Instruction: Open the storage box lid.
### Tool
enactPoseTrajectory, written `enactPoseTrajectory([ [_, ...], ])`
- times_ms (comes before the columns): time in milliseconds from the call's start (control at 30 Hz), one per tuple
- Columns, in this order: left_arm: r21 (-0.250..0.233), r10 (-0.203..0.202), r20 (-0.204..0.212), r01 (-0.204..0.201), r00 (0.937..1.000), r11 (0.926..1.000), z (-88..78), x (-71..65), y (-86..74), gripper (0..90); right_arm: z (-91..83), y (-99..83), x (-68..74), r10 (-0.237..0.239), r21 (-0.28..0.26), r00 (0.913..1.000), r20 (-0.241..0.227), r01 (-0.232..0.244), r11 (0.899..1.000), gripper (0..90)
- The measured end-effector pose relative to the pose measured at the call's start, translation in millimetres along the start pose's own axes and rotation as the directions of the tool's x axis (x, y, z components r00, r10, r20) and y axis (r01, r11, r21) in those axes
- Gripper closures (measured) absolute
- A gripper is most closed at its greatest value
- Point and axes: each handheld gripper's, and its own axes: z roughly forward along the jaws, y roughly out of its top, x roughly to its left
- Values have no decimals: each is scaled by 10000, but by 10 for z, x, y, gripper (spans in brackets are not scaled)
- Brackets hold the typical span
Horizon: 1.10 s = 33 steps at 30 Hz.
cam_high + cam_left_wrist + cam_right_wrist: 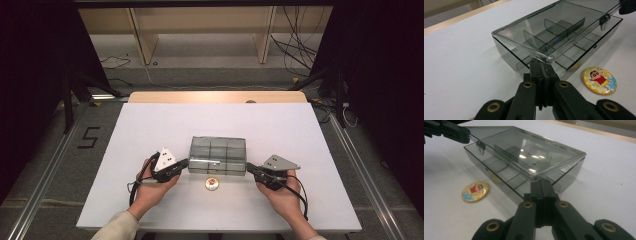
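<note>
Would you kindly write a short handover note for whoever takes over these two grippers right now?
Left gripper: jaws shut, tips under the lid's front corner.
Right gripper: jaws shut, tips under the opposite front corner.
Smoky clear plastic compartment box sits mid-table on the white table; its hinged lid is propped slightly open at the front.
Round yellow cartoon badge lies on the table just in front of the box.
Done: lid unlatched and partly raised.
Left, probably: open the lid fully and put the badge in a compartment.

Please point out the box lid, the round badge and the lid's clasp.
box lid (541,32), left gripper view, its clear top panel
round badge (599,80), left gripper view, its printed face
clasp (480,147), right gripper view, its hanging tab
</note>
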Motion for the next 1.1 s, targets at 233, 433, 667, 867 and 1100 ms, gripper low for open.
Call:
enactPoseTrajectory([
  [233, -49, -25, -44, 25, 10000, 10000, 25, 19, 21, 894, 35, 25, -25, -12, -43, 9999, 113, 13, 10000, 900],
  [433, -90, -31, -90, 31, 10000, 10000, 49, 32, 33, 894, 73, 44, -47, 9, -42, 9998, 193, -8, 10000, 900],
  [667, -84, -73, -116, 72, 9999, 9999, 69, 46, 44, 894, 116, 61, -63, 66, -35, 9996, 271, -65, 10000, 900],
  [867, -76, -107, -143, 106, 9998, 9999, 94, 58, 54, 894, 141, 73, -76, 44, -8, 9996, 262, -44, 10000, 900],
  [1100, -104, -124, -208, 122, 9997, 9999, 127, 82, 61, 894, 175, 85, -100, 91, 0, 9993, 371, -91, 10000, 900],
])
